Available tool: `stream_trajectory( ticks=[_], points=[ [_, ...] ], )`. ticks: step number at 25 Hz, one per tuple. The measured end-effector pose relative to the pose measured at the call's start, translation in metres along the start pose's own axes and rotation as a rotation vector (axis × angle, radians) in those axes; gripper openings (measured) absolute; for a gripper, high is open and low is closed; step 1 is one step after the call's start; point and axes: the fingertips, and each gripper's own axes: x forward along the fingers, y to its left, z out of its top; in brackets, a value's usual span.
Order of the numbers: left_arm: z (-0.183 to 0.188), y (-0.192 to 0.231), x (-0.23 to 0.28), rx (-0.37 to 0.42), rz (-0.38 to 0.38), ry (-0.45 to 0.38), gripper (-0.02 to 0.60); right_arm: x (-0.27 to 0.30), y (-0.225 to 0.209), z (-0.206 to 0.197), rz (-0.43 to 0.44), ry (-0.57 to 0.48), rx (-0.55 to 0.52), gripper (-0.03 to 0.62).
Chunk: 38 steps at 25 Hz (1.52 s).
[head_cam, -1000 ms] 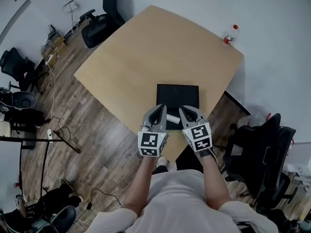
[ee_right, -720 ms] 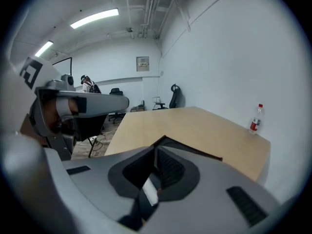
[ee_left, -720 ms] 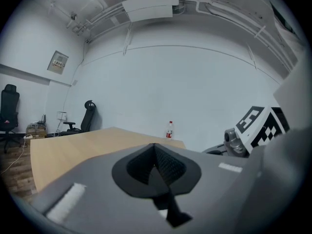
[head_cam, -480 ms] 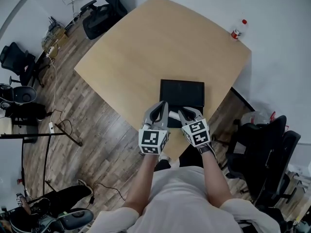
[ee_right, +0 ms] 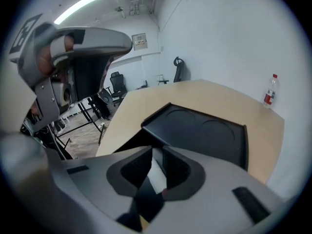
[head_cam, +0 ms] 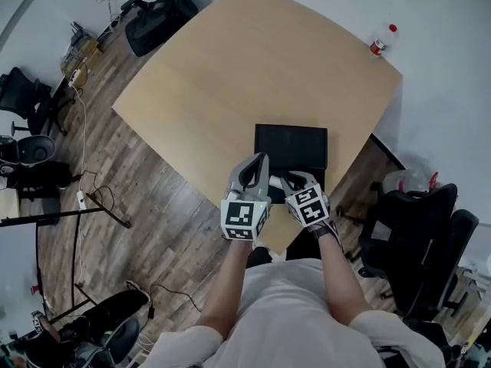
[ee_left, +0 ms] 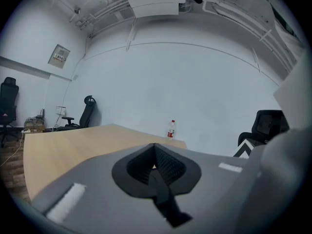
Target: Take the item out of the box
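The right tongs (ee_right: 155,155) tilt down over the near part of the open black box (head_cam: 291,142) at the counter's (head_cam: 230,75) near edge. They pinch a white item (ee_right: 156,173), and their pads have just been easing apart. The left tongs (ee_left: 154,146), pressed together on nothing, crowd in just beside them, while a red-capped bottle (head_cam: 381,41) stands well apart at the far corner.

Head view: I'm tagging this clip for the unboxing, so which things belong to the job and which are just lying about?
Job: black box, white item, table under the box.
Lying about: water bottle, office chairs.
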Motion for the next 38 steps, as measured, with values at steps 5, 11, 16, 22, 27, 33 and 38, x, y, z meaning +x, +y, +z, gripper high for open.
stream_trajectory(
  ticks=[5,11,16,22,27,33,38],
  points=[
    [-0.003,0.005,0.008,-0.008,0.004,0.006,0.006,0.015,0.004,-0.021,0.039,0.091,-0.033,0.093],
    [-0.006,0.015,0.011,-0.019,0.018,0.012,0.006,0.031,0.008,-0.035,0.063,0.152,-0.085,0.154],
    [-0.008,0.022,0.010,-0.028,0.036,0.016,0.006,0.039,0.009,-0.048,0.078,0.232,-0.181,0.175],
    [-0.009,0.027,0.010,-0.048,0.049,0.022,0.006,0.046,0.009,-0.055,0.075,0.279,-0.218,0.175],
    [-0.012,0.030,0.007,-0.070,0.059,0.030,0.006,0.049,0.009,-0.062,0.057,0.306,-0.247,0.158],
    [-0.010,0.033,0.002,-0.081,0.066,0.027,0.006,0.047,0.009,-0.062,0.038,0.311,-0.271,0.130],
    [-0.007,0.031,0.000,-0.073,0.059,0.019,0.006,0.038,0.006,-0.053,0.003,0.282,-0.265,0.130]
  ],
)
